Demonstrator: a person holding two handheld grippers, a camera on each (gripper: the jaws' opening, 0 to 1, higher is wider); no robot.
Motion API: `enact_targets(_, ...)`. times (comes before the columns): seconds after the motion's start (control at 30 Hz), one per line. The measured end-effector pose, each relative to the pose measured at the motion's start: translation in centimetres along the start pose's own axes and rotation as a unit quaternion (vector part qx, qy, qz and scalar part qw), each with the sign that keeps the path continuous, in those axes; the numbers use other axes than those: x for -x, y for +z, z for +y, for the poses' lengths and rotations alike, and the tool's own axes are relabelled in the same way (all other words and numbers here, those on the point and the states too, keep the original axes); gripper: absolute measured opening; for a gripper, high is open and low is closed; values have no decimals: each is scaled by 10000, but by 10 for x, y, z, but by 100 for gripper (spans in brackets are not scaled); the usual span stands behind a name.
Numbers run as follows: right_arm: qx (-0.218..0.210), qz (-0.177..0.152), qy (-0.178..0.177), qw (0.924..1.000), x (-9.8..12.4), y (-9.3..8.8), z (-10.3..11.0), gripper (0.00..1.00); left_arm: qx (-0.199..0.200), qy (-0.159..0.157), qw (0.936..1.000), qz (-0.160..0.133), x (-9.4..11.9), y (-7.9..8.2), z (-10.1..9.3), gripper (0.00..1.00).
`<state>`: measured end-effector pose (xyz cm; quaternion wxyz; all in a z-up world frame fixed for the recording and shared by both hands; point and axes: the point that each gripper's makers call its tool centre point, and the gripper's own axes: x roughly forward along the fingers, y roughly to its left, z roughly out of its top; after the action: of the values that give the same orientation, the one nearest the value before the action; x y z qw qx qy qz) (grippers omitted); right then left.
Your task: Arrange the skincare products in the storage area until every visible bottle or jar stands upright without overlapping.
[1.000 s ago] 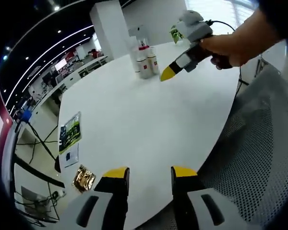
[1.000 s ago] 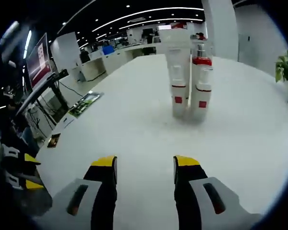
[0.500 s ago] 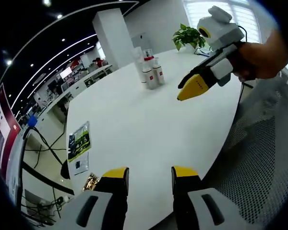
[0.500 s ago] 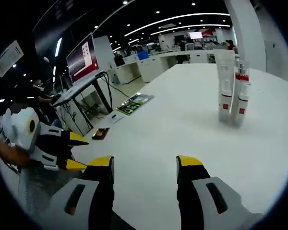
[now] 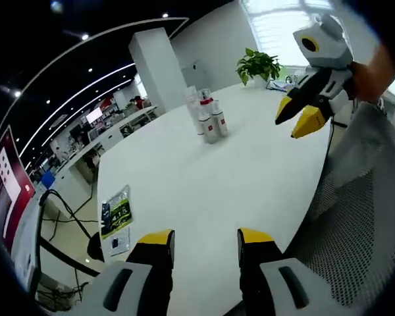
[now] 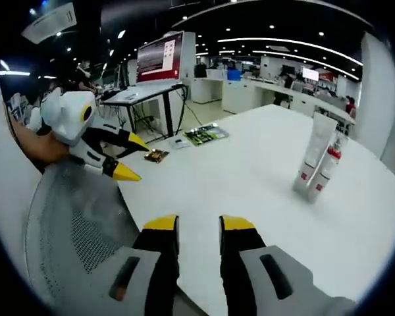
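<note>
On the white surface [image 5: 204, 184], the skincare bottles [image 5: 208, 120] stand upright in a tight cluster at its far side, near a potted plant [image 5: 257, 64]. The left gripper [image 5: 204, 238] hovers over the near edge, jaws parted and empty. The right gripper [image 6: 197, 224], well apart from the bottles [image 6: 318, 166], has its jaws slightly parted, holding nothing. A leaflet [image 5: 117, 210] lies near the surface's edge.

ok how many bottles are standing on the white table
3, as far as shows: a tall white tube, a red-capped bottle beside it, and a third bottle, all clustered upright mid-table. More may be hidden behind.
</note>
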<state>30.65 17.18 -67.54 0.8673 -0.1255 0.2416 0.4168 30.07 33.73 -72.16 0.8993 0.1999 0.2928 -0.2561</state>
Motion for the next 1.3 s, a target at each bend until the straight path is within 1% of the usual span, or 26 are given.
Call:
enact_targets(0.03, 4, -219, 22, 9998, 2, 7, 2, 7, 132, 0, 9999, -58, 1, 2, 2, 38)
enact_targets(0.07, -171, -355, 45, 9992, 5, 9, 5, 12, 278, -26, 9995, -119, 1, 4, 3, 38)
enact_targets(0.13, -178, -311, 29, 9994, 5, 3, 7, 26, 755, -7, 9968, -260, 1, 10, 12, 38)
enact_targets(0.17, 136, -486, -1, 9987, 4, 5, 7, 25, 1058, -11, 9939, -321, 1, 13, 17, 38)
enact_targets(0.2, 745, -701, -14, 9947, 6, 8, 8, 20, 1192, -23, 9923, -326, 1, 13, 19, 38)
enact_targets(0.23, 846, -739, -75, 9936, 7, 9, 7, 12, 1546, -28, 9876, -271, 1, 12, 25, 38)
enact_targets(0.27, 1029, -628, -74, 9927, 7, 8, 8, 8, 1789, 42, 9835, -251, 0, 10, 32, 38)
enact_targets(0.3, 909, -614, -28, 9940, 7, 8, 10, 5, 1928, 21, 9807, -310, 0, 11, 35, 38)
enact_targets(0.37, 389, -552, -47, 9977, 6, 7, 7, 6, 2312, 52, 9722, -380, -3, 12, 43, 38)
enact_targets(0.4, 347, -549, -64, 9979, 4, 4, 4, 6, 2379, 4, 9705, -389, -6, 12, 46, 38)
enact_targets(0.43, 479, -499, -123, 9975, 2, 1, 1, 0, 2450, -2, 9687, -386, -8, 12, 49, 38)
enact_targets(0.47, 688, -258, -295, 9969, 1, -6, -7, 1, 2504, 27, 9674, -387, -11, 13, 54, 38)
enact_targets(0.5, 715, -279, -408, 9962, 0, -5, -10, 1, 2557, 23, 9658, -427, -13, 15, 57, 38)
enact_targets(0.53, 619, -307, -347, 9970, -1, -5, -8, 1, 2619, 21, 9640, -451, -14, 16, 58, 38)
enact_targets(0.57, 465, -244, -340, 9980, -1, -8, -8, 1, 2768, 19, 9597, -478, -18, 19, 63, 38)
enact_targets(0.6, 436, -148, -340, 9984, -1, -11, -7, 1, 3008, -22, 9523, -512, -21, 23, 66, 38)
enact_targets(0.7, 632, 23, -314, 9975, -4, -17, -3, 1, 3322, -53, 9407, -679, -29, 33, 76, 38)
enact_targets(0.77, 648, 61, -279, 9975, -5, -19, -1, 2, 3301, 33, 9408, -773, -34, 38, 85, 38)
enact_targets(0.83, 665, 60, -323, 9972, -5, -20, -2, 9, 3186, 59, 9449, -754, -40, 42, 90, 38)
enact_targets(0.93, 558, 265, -372, 9974, -4, -29, -8, 5, 3142, 33, 9475, -592, -49, 40, 97, 38)
enact_targets(0.97, 555, 268, -392, 9973, -4, -30, -9, 7, 3090, 55, 9494, -564, -51, 40, 99, 38)
enact_targets(1.07, 364, 248, -417, 9982, -5, -30, -9, 22, 2918, 149, 9555, -401, -62, 35, 110, 38)
enact_targets(1.17, 335, 180, -387, 9985, -5, -28, -7, 28, 2817, 150, 9590, -253, -70, 32, 117, 39)
enact_targets(1.2, 339, 169, -380, 9986, -6, -28, -7, 31, 2776, 190, 9603, -224, -74, 32, 121, 43)
enact_targets(1.27, 327, 183, -412, 9984, -6, -29, -8, 37, 2733, 307, 9613, -174, -83, 31, 130, 70)
enact_targets(1.3, 279, 161, -431, 9986, -7, -29, -9, 42, 2721, 303, 9618, -95, -88, 30, 133, 79)
